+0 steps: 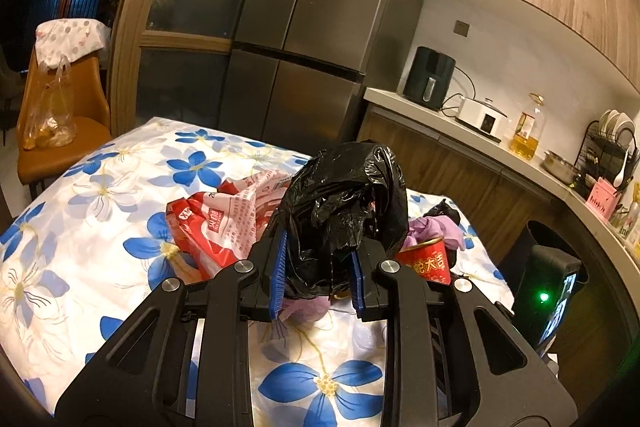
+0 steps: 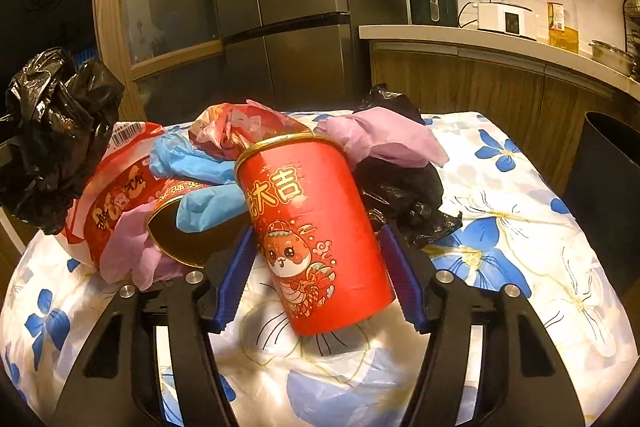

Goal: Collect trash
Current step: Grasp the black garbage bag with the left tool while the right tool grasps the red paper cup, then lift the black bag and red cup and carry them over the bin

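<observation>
My left gripper (image 1: pixel 318 251) is shut on a crumpled black plastic bag (image 1: pixel 340 203), which bulges up between the blue pads; in the right wrist view this black bag (image 2: pixel 52 139) hangs at the far left. A red paper cup (image 2: pixel 316 227) with a gold rim lies tilted on the flowered tablecloth (image 2: pixel 520 227). My right gripper (image 2: pixel 318 233) has a pad against each side of it. The same cup (image 1: pixel 424 263) shows just right of the held bag.
Behind the cup lie a red snack wrapper (image 2: pixel 120 187), blue gloves (image 2: pixel 192 163), purple gloves (image 2: pixel 384 139), another black bag (image 2: pixel 400 195) and a second gold-rimmed cup (image 2: pixel 180 235). A dark bin (image 2: pixel 608 195) stands right of the table. Fridge (image 1: pixel 320 27), counter (image 1: pixel 480 143) and chair (image 1: pixel 60 155) surround it.
</observation>
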A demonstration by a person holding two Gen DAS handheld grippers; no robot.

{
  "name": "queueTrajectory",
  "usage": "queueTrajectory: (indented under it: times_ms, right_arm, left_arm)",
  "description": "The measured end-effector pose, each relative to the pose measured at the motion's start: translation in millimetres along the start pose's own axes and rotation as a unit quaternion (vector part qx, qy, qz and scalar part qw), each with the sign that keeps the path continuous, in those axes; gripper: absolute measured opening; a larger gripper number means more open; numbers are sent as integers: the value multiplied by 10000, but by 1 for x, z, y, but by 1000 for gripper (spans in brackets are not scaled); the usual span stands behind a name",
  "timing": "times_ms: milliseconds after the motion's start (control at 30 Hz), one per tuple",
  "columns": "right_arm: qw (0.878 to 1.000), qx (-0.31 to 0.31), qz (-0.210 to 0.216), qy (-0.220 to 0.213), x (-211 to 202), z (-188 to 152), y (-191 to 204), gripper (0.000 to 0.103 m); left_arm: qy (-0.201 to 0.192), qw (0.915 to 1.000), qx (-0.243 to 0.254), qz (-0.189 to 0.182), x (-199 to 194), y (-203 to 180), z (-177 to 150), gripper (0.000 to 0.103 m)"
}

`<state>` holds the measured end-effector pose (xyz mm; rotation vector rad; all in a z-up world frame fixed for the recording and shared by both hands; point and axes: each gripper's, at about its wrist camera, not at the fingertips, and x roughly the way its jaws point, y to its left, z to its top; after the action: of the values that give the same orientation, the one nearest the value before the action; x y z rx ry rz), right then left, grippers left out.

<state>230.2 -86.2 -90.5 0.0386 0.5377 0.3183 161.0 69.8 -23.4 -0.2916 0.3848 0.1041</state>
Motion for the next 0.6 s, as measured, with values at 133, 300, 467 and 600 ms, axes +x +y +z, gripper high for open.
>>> queueTrajectory:
  times_ms: [133, 300, 467, 600]
  right_arm:
    - [9999, -70, 42, -92, -11, -1, 0, 47]
    - [9998, 16, 163, -147, -32, -5, -5, 42]
    - [9993, 142, 321, -139, -54, -10, -14, 42]
    - [9992, 244, 312, 0, -66, -14, -24, 42]
  left_arm:
    - [-20, 10000, 29, 1, -3, -1, 0, 25]
    - [-64, 10000, 47, -18, -10, -6, 1, 25]
    - [-106, 9999, 74, -47, -18, -12, 1, 25]
    - [-124, 9999, 84, -81, -26, -17, -1, 25]
